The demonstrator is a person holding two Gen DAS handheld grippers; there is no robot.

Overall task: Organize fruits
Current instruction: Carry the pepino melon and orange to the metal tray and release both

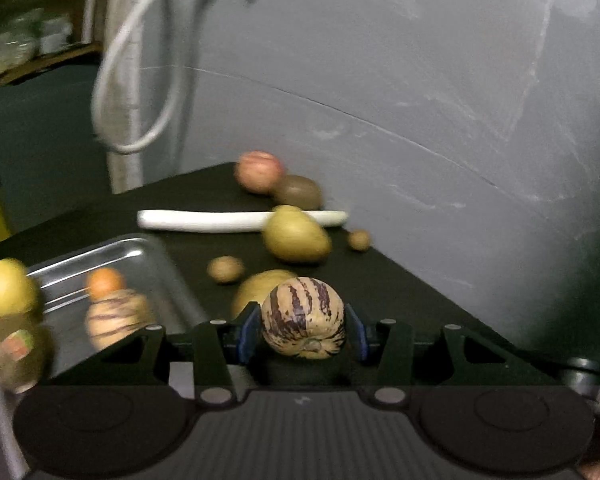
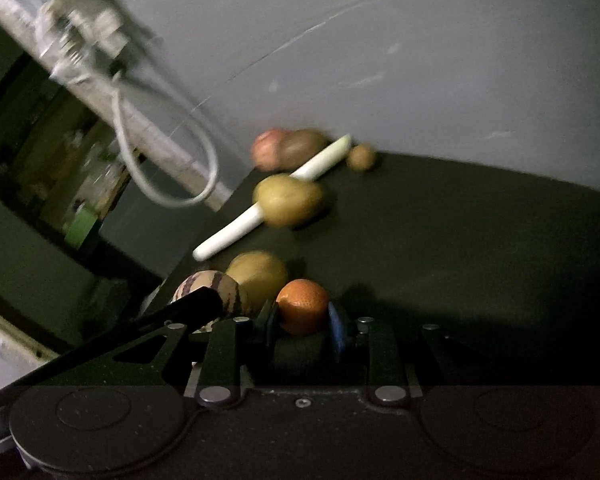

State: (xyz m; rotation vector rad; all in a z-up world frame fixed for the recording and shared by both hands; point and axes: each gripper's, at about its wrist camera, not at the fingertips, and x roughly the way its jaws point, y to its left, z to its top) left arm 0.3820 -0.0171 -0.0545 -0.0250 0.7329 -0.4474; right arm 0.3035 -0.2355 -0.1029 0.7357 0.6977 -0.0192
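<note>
My left gripper (image 1: 303,330) is shut on a cream, purple-striped pepino melon (image 1: 303,316), held above the dark table. To its left stands a metal tray (image 1: 112,254) with a small orange (image 1: 105,283), a second striped melon (image 1: 114,322), a lemon (image 1: 6,294) and a stickered kiwi (image 1: 12,354). My right gripper (image 2: 303,326) is shut on an orange (image 2: 303,306). The left gripper's striped melon (image 2: 224,286) shows just to its left. Loose on the table lie two potatoes (image 1: 296,236) (image 1: 256,284), an apple (image 1: 258,171) and a kiwi (image 1: 300,192).
A white leek stalk (image 1: 220,221) lies across the table's far side. Two small brown round fruits (image 1: 225,269) (image 1: 359,239) sit near the potatoes. A grey wall (image 1: 420,80) runs along the table's right edge. A white cable (image 1: 140,80) hangs on a post at the back left.
</note>
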